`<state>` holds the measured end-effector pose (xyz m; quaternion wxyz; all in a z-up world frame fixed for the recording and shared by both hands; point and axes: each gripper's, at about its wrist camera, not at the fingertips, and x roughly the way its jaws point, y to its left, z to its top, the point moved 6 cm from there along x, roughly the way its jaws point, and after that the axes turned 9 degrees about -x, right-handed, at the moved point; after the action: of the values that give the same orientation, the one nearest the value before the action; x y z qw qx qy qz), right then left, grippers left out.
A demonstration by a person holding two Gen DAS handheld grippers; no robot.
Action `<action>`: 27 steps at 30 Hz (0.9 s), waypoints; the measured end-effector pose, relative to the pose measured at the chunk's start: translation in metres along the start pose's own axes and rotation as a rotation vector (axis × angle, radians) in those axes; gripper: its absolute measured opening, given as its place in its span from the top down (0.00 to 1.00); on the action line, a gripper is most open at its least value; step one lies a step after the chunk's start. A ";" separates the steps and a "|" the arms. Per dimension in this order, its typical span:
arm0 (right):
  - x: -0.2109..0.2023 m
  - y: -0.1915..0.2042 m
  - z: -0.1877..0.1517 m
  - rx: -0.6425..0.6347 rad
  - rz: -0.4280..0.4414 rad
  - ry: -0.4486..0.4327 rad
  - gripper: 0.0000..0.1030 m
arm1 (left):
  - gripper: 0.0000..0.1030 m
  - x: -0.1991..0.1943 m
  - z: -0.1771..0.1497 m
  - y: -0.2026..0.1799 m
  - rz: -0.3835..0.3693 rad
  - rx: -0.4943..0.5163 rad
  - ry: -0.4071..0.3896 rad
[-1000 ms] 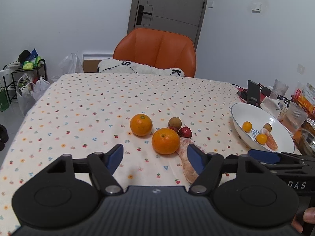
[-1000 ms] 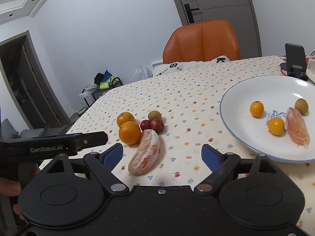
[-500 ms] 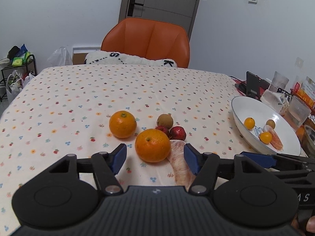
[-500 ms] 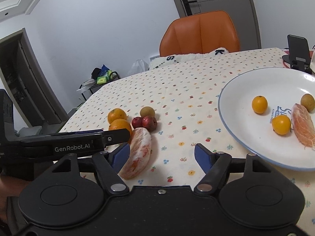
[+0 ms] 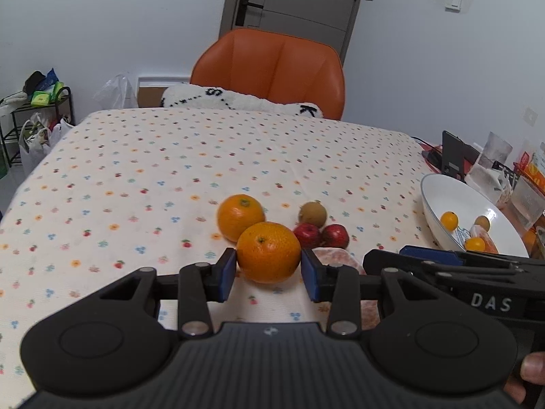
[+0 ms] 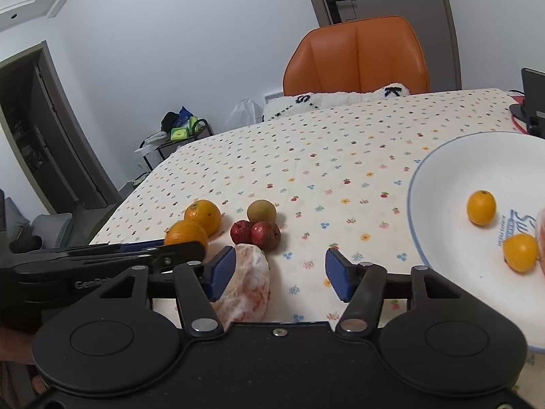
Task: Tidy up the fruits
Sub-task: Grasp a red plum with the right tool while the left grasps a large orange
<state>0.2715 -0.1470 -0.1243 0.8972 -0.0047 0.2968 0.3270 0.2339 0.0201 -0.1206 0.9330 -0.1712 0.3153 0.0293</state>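
Your left gripper point(image 5: 268, 272) has its jaws set on either side of the near orange point(image 5: 269, 251), each blue pad touching a flank of the fruit, which sits on the flower-print cloth of the bench point(image 5: 136, 177). Your right gripper point(image 6: 280, 274) sits low over the cloth with its jaws wide apart and nothing between them; its left pad lies just beside the peeled pomelo segment point(image 6: 246, 283), which rests on the cloth close under the gripper body.

Just beyond the pomelo segment, two small red fruits point(image 6: 256, 233) touch each other, and a brown round fruit point(image 6: 261, 210) sits right behind them. To their left, a second orange point(image 6: 203, 216) lies just behind the near orange.

To the right stands a white plate point(image 6: 439, 184) with a thin blue rim. In it are two small yellow-orange citrus point(image 6: 481, 207), and a pale orange peeled piece shows at the right edge of the right wrist view. The left wrist view adds a small brown fruit point(image 5: 482, 223) in the plate.

At the far end of the bench stands an orange chair point(image 5: 272, 68) with a white fluffy cushion point(image 5: 238, 100) on it.
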 end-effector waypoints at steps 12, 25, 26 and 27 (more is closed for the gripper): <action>0.019 0.002 0.010 0.018 0.000 0.005 0.58 | 0.62 -0.013 0.008 0.016 0.021 -0.032 -0.027; 0.027 -0.001 0.012 0.065 0.018 0.007 0.82 | 0.62 -0.033 0.011 0.019 0.029 -0.042 -0.053; 0.024 -0.001 0.012 0.068 0.019 0.002 0.82 | 0.62 -0.034 0.011 0.018 0.028 -0.042 -0.055; 0.021 -0.002 0.013 0.070 0.020 -0.004 0.82 | 0.62 -0.035 0.011 0.017 0.025 -0.041 -0.058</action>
<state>0.2919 -0.1335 -0.1253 0.8941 0.0302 0.3065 0.3252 0.2094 0.0418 -0.0966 0.9376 -0.1852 0.2897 0.0524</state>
